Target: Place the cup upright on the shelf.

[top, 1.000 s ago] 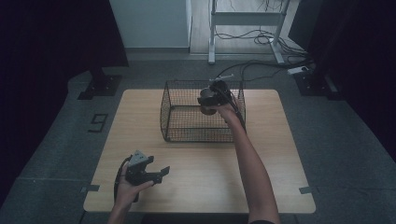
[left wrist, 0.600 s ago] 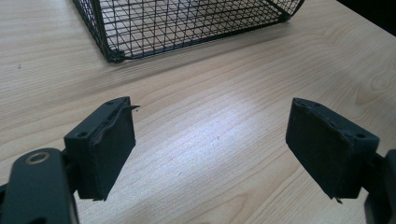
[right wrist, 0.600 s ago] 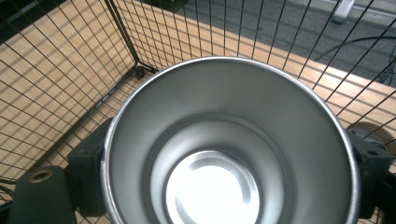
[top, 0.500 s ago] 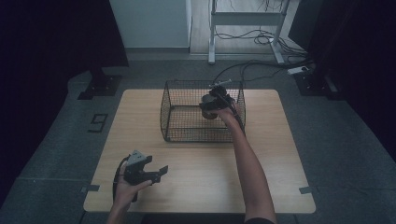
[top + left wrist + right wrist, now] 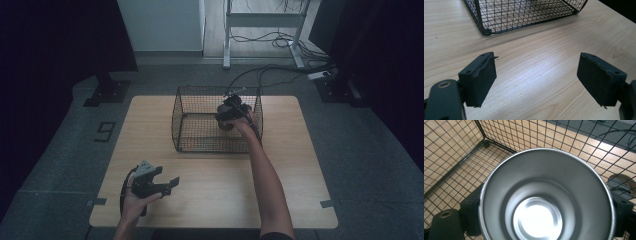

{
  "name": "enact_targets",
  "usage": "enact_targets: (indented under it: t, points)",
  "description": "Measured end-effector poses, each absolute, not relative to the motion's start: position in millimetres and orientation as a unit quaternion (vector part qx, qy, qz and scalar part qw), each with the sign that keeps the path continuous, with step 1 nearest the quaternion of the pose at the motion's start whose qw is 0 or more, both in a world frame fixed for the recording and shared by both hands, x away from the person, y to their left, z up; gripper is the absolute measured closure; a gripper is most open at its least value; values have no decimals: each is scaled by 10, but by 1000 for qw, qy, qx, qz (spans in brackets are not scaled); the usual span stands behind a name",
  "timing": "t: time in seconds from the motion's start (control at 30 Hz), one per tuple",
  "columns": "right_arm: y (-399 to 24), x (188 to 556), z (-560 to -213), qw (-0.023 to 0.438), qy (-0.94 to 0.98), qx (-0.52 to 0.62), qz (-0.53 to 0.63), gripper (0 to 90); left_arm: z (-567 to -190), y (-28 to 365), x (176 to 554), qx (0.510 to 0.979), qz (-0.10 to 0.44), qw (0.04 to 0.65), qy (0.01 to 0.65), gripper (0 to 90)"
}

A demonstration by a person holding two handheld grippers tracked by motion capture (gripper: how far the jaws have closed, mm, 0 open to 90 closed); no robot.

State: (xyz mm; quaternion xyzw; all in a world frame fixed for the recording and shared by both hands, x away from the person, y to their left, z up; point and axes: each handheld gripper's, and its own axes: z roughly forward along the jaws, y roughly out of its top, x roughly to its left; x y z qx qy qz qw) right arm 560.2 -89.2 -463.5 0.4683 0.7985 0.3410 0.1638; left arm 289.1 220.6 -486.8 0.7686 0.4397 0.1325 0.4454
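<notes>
A rectangular light wooden table (image 5: 210, 200) is seen from above, set on a grey floor. On its far half a black wire-mesh basket (image 5: 200, 120), open at the top, is placed; its near corner (image 5: 486, 31) is also shown in the left gripper view, resting on the wood grain.

The right forearm (image 5: 267, 185) is stretched forward from the bottom edge of the high view, and the right gripper (image 5: 231, 114) is held inside the basket at its right end, above the mesh floor. In the right gripper view a round, shiny stainless-steel cup (image 5: 546, 202) is seen from above, its open mouth turned towards the camera and its bright bottom visible. The cup is clamped between the two black jaws, which are pressed against its outer wall on either side. Basket mesh (image 5: 456, 155) is seen behind and beneath it.

The left gripper (image 5: 170, 183) is held in the left hand (image 5: 132, 202) near the table's front left corner, well apart from the basket. Its two black padded jaws are spread wide over bare wood, with nothing between them.
</notes>
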Motion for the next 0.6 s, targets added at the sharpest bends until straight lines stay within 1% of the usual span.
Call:
enact_targets:
  t: [0.6]
  points:
    - [-864, 5728, -4790, 152, 812, 478, 300, 135, -4852, 2256, 2892, 763, 133, 450, 444, 160]
